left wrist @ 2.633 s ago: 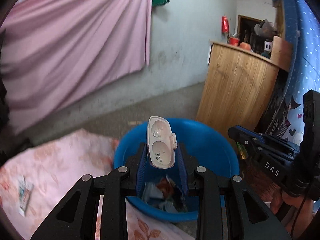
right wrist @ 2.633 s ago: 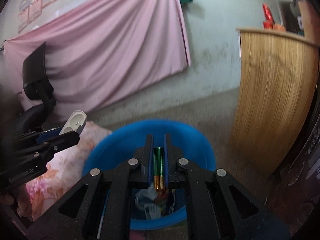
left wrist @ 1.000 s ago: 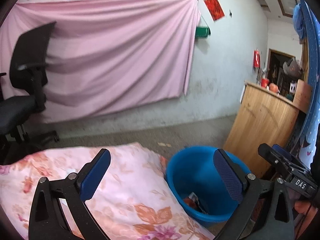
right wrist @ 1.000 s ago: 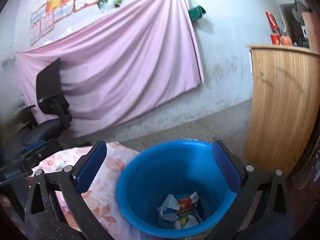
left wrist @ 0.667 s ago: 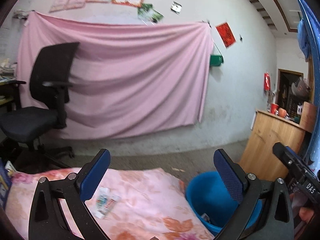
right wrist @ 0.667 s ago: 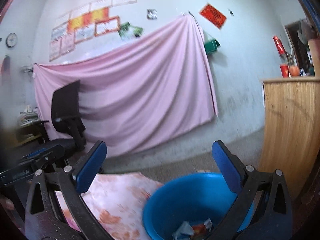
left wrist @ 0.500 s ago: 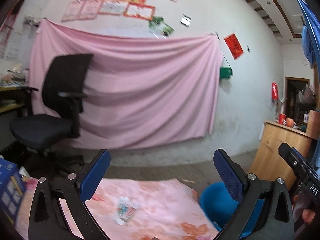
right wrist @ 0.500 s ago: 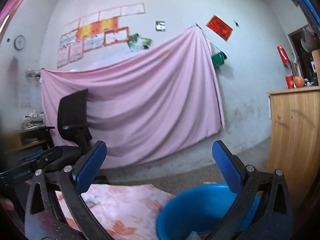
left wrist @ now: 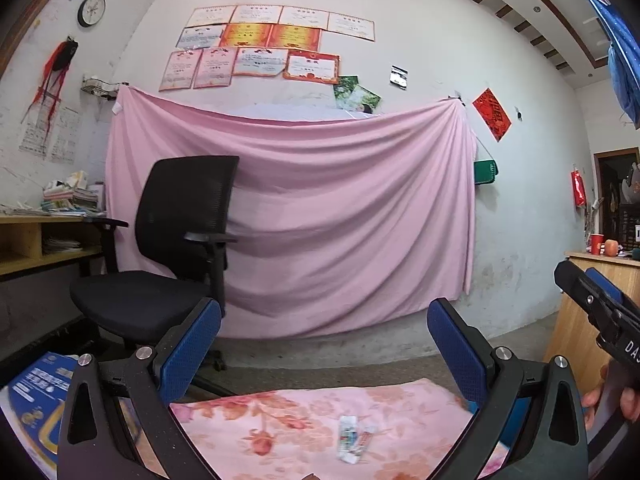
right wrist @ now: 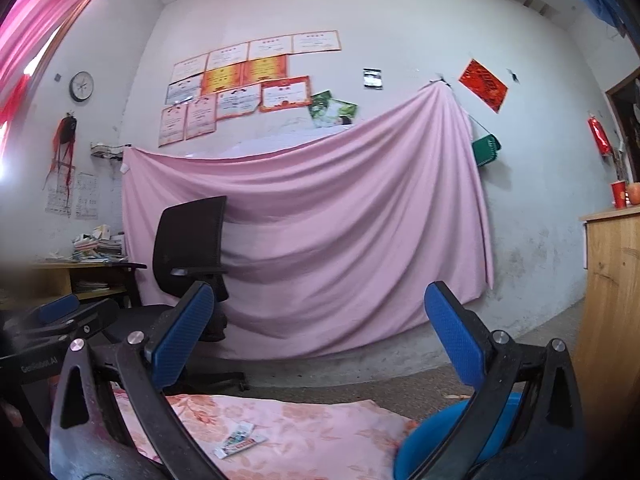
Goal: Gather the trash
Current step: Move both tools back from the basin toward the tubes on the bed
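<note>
Wrappers (left wrist: 354, 438) on floral cloth (left wrist: 288, 412) | blue bin (right wrist: 440, 436) beside | both tools wide apart, empty | pink drape (left wrist: 320, 220) behind

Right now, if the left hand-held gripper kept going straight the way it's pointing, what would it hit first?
Probably the pink sheet hung on the far wall: the open left hand-held gripper aims level at it, above the floral cloth and right of the office chair. Depth is unclear.
</note>
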Available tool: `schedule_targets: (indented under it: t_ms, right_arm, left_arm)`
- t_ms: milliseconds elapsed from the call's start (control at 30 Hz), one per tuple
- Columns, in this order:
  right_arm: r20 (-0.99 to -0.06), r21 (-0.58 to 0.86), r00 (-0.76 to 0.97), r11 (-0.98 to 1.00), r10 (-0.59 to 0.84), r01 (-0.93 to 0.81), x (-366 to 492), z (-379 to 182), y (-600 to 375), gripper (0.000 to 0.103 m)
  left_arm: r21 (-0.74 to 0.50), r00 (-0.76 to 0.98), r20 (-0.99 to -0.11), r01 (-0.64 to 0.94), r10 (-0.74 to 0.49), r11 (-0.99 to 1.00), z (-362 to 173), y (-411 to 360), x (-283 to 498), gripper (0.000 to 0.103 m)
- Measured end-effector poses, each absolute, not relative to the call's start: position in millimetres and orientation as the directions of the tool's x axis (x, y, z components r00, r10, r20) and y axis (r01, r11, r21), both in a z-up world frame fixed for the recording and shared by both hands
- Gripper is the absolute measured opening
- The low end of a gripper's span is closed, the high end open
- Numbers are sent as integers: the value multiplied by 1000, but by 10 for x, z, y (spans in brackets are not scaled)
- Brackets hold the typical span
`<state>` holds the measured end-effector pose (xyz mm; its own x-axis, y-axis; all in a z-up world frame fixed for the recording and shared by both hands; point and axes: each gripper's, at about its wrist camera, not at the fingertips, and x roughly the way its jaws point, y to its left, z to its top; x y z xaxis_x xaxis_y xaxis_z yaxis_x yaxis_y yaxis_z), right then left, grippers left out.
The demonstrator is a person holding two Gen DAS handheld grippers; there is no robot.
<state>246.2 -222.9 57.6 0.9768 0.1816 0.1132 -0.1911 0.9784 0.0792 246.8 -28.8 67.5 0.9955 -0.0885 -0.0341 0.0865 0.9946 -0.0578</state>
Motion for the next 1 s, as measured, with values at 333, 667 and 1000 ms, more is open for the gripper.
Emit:
schedule_targets:
  t_ms: [333,667,1000]
  right_arm:
    - [43,-27,976,977,212,-211,2612,405,-1839,103]
    - [-105,-48,977,980,185,-191,2918,225,-1742,103]
    - [-387,-18,899,973,207,-232,3362,-91,-1668,103]
  left_arm:
    - [-73,996,-75,38,-44,997,423,10,2572,101]
    - [-88,960,-276,22,-46,996,151,91,2925,101]
    - [-112,846,-530,1,-60,994,-215,109,3410,101]
